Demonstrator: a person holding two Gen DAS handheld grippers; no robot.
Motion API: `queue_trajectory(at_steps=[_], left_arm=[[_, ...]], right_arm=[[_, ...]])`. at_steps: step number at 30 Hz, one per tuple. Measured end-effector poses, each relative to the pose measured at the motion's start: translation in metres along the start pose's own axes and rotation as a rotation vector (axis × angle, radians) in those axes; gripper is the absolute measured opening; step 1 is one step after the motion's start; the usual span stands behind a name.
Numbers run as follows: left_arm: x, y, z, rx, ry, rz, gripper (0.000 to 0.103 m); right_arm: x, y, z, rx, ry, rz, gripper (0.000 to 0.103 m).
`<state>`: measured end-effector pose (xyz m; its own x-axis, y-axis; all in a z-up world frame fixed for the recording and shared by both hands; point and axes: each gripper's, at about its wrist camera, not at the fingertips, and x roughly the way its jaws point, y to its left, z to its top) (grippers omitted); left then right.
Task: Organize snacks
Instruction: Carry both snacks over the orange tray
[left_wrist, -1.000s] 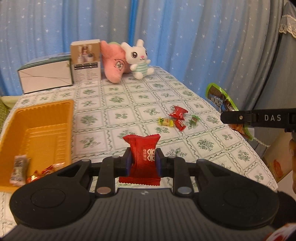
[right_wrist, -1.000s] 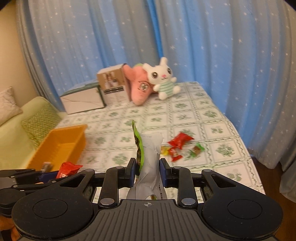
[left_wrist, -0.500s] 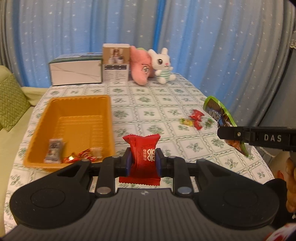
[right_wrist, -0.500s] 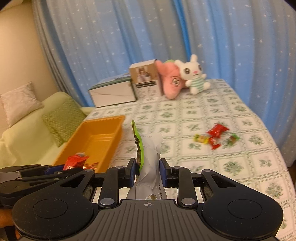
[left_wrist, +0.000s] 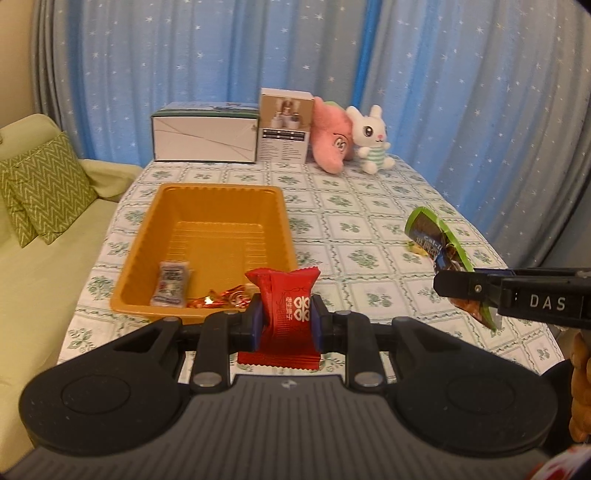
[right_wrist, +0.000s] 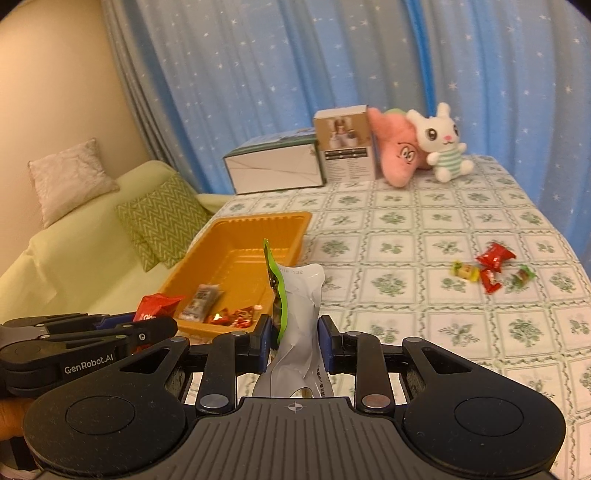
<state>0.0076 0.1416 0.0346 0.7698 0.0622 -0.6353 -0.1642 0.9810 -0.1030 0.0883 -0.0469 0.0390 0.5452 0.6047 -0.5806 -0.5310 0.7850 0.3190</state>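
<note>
My left gripper (left_wrist: 286, 322) is shut on a red snack packet (left_wrist: 286, 301), held just in front of the near rim of the orange tray (left_wrist: 280, 221). The tray holds a small grey packet (left_wrist: 170, 282) and red-foil sweets (left_wrist: 221, 300). My right gripper (right_wrist: 294, 341) is shut on a green and silver snack pouch (right_wrist: 301, 295), near the tray's right front corner (right_wrist: 299, 230). In the left wrist view the pouch (left_wrist: 437, 242) and right gripper (left_wrist: 465, 287) show at the right. Several loose sweets (right_wrist: 489, 264) lie on the tablecloth (right_wrist: 406, 295) to the right.
At the table's far end stand a white box (left_wrist: 205, 138), a smaller carton (left_wrist: 284, 127), a pink plush (left_wrist: 330, 142) and a white rabbit plush (left_wrist: 371, 142). A pale green sofa with cushions (left_wrist: 40, 188) is left of the table. Blue starred curtains hang behind.
Both grippers have swung left together, still holding their packets. The orange tray has come from the left edge toward the middle of both views, and the loose sweets have slid right.
</note>
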Motion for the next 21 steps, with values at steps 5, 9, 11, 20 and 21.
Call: queue_trajectory(at_steps=[5,9,11,20,21], left_arm=[[-0.002,0.014,-0.002,-0.022,-0.001,0.017,0.023],[-0.004,0.025,-0.003,-0.035,-0.004,0.029,0.023],[-0.005,0.03,-0.003,-0.038,-0.005,0.036,0.023],[-0.001,0.054,0.002,-0.04,-0.007,0.066,0.023],[0.0,0.056,0.003,-0.04,-0.005,0.067,0.023]], right_arm=[[0.01,0.013,-0.001,-0.025,0.016,0.016,0.027],[0.019,0.023,-0.001,-0.042,0.026,0.028,0.027],[0.023,0.027,0.0,-0.05,0.03,0.033,0.027],[0.046,0.042,0.005,-0.082,0.048,0.06,0.027],[0.049,0.044,0.005,-0.084,0.05,0.063,0.027]])
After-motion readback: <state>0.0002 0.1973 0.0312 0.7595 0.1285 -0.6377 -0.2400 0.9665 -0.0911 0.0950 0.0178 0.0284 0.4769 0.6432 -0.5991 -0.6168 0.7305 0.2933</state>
